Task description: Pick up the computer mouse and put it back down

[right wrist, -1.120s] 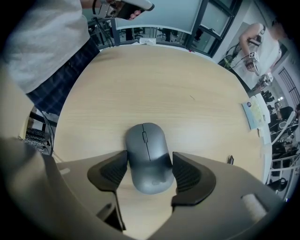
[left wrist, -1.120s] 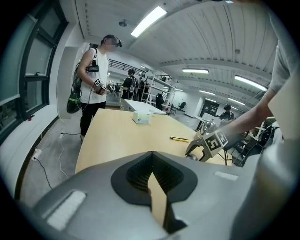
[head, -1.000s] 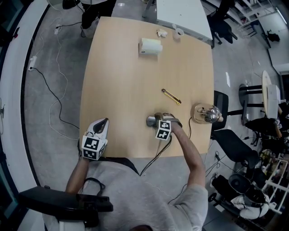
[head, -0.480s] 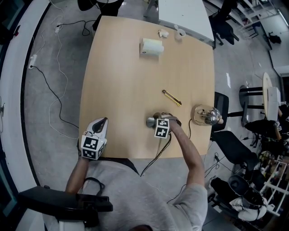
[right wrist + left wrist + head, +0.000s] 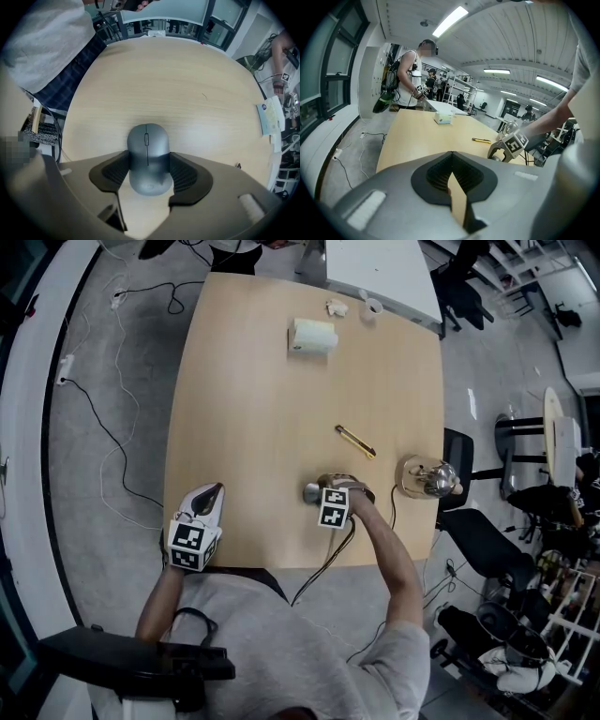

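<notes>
Grey computer mouse (image 5: 147,145) is lying lengthwise between the right tongs (image 5: 149,165), which are just closing onto its flanks. The left tongs (image 5: 451,171) are idling shut, empty.

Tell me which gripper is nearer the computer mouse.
Right. The right gripper points down over the computer mouse, its jaws just closing, pads touching both its sides. The left gripper rests shut at the table's near left edge, well apart from it.
</notes>
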`<state>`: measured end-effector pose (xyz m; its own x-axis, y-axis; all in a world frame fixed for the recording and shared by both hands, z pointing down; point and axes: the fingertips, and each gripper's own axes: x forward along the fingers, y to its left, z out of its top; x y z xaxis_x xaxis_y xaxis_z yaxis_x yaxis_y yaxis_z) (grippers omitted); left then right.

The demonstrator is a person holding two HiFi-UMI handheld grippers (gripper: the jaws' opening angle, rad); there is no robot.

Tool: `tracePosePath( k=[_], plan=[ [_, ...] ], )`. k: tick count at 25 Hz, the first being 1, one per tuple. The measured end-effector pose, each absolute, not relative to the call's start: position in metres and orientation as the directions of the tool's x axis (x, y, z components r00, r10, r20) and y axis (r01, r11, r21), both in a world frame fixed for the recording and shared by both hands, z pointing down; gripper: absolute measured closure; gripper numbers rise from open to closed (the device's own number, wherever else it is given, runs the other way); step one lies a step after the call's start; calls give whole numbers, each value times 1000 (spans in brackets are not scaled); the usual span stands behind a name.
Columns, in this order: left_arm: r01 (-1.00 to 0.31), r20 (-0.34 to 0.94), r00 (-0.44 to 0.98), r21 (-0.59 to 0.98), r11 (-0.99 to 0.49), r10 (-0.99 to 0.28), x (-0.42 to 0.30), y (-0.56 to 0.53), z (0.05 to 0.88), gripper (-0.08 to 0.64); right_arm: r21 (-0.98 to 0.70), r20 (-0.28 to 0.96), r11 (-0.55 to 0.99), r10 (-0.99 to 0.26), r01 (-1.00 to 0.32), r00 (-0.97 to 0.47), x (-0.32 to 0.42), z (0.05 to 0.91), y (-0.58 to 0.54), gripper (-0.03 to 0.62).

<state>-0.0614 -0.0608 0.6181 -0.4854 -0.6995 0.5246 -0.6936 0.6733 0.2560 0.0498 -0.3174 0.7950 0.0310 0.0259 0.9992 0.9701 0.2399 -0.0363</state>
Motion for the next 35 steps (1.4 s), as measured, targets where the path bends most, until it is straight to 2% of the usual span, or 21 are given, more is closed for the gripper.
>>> tracePosePath(
  k=[10,21,35],
  plan=[
    [-700,518,-487,252,669,-704,-58,-54,613,541,-21,999,324,38,946,9,53,788,-314,316],
    [-732,486,-475,244,636,-733,-50,-61,605,541,129,964,578,117,806,-238,29,738,-315,318],
    [-773,448,-464,216,596,-764,-38,-66,590,541,241,853,809,87,536,-515,29,665,-326,319]
  ],
)
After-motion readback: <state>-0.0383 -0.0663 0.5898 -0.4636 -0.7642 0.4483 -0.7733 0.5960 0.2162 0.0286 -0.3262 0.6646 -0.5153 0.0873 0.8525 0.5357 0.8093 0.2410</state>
